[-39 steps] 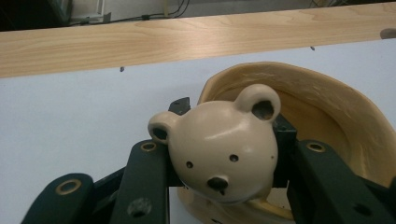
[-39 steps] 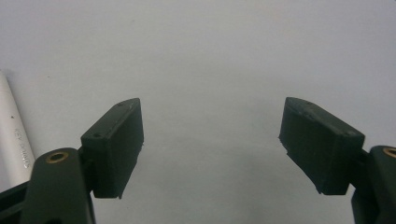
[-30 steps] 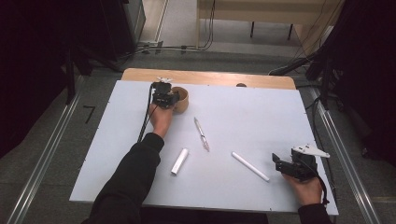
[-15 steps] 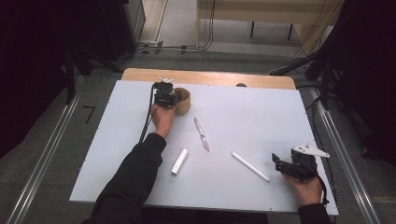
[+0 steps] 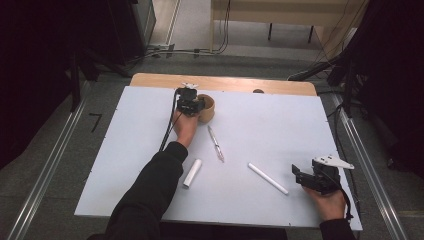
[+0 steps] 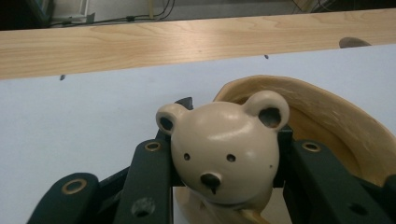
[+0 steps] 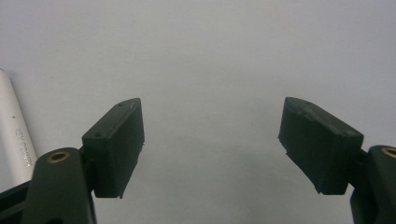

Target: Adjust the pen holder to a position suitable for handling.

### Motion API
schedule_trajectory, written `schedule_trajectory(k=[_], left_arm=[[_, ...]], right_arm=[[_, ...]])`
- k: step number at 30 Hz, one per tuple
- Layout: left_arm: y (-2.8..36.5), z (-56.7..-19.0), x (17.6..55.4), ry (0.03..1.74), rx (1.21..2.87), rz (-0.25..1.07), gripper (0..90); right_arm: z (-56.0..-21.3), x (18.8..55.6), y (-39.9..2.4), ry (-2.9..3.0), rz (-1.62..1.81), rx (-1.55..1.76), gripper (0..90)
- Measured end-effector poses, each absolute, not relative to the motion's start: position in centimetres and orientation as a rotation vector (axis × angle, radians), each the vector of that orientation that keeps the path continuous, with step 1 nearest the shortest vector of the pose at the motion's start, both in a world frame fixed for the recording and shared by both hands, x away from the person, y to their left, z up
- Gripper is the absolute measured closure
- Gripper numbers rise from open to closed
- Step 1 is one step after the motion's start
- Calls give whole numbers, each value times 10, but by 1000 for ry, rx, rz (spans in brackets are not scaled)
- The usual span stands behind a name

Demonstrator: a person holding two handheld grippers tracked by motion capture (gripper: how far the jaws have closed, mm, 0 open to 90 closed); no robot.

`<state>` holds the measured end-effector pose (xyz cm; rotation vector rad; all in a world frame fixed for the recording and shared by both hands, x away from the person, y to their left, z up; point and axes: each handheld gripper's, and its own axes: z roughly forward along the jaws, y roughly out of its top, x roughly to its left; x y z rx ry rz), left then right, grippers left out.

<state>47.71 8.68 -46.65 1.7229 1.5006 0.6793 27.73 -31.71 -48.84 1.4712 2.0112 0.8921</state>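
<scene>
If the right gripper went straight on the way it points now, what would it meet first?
Probably nothing close: the right gripper, jaws open, faces bare table in its own view. The white tube lies off to one side, likely missed.

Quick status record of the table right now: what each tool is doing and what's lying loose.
left tool: shut on the bear-head holder, far side of the table
holder: tan, round ears, hollow cup behind the head
right tool: open, nothing between the jaws, near right corner
loose items: pen, short white tube, long white tube
surface: white table
</scene>
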Motion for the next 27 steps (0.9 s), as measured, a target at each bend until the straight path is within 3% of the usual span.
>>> schedule_trajectory(k=[27], left_arm=[[38, -465, 464, 1381, 1813, 586, 642]], right_arm=[[-489, 278, -317, 2016, 889, 1477, 211]])
